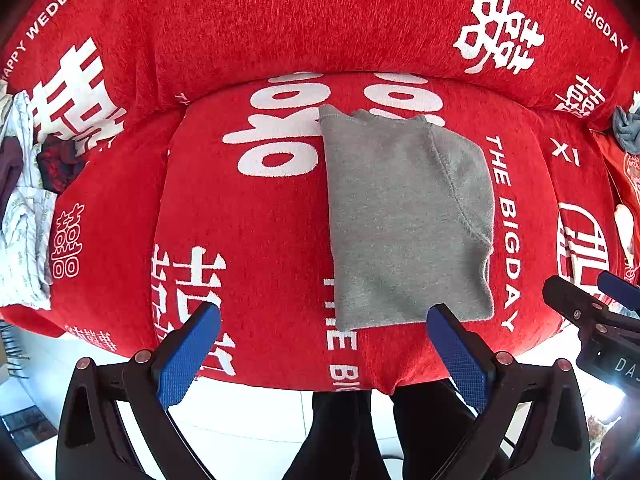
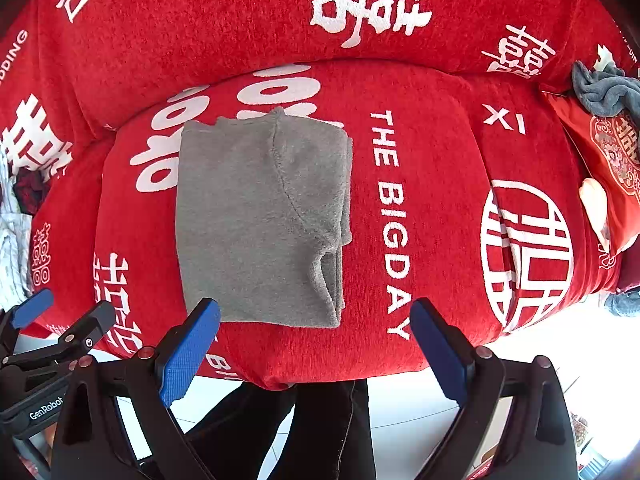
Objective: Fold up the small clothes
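A grey fleece garment (image 1: 404,220) (image 2: 260,224) lies folded into a rectangle on the red sofa seat (image 1: 248,216) (image 2: 436,208). My left gripper (image 1: 324,316) hovers open over the seat's front edge, its right fingertip just in front of the garment's near hem and holding nothing. My right gripper (image 2: 316,312) is open too, with its left fingertip at the garment's near left corner and nothing between its pads. Each gripper shows at the side of the other's view: the right gripper (image 1: 592,292) and the left gripper (image 2: 64,312).
A pile of light and dark clothes (image 1: 24,208) lies on the seat at the left. A grey cloth (image 2: 604,92) and a red cushion (image 2: 608,168) sit at the right. The person's dark trouser legs (image 2: 304,432) stand on a white tiled floor (image 1: 248,428).
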`<state>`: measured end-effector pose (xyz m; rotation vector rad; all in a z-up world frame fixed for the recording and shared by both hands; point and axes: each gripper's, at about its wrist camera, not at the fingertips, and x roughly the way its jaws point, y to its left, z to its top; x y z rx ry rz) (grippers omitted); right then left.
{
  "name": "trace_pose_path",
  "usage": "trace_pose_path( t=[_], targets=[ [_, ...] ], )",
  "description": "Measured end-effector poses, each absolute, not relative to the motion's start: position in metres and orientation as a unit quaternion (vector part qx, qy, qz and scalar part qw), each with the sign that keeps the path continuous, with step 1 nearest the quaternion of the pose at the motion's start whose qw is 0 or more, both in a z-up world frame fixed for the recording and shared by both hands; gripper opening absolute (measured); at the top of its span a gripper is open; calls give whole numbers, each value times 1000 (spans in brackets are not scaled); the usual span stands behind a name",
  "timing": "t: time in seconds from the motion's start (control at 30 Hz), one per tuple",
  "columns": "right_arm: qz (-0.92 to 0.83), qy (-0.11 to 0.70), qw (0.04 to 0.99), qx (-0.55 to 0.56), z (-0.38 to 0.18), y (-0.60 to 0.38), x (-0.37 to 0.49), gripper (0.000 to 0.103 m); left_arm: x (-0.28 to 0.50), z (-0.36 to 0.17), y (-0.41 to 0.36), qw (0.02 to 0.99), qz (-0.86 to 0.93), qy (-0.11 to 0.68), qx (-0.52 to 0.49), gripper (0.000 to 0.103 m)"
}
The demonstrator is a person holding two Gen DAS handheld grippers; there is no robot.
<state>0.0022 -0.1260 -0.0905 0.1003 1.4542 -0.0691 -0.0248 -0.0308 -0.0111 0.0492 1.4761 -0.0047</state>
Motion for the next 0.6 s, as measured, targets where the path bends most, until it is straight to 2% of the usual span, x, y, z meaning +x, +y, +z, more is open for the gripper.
trace_pose_path(
  t=[0.6],
  targets=[
    [-27,664,746,41,-92,-124,4,97,-23,-5,-35,749,-8,662,22,103]
  ],
)
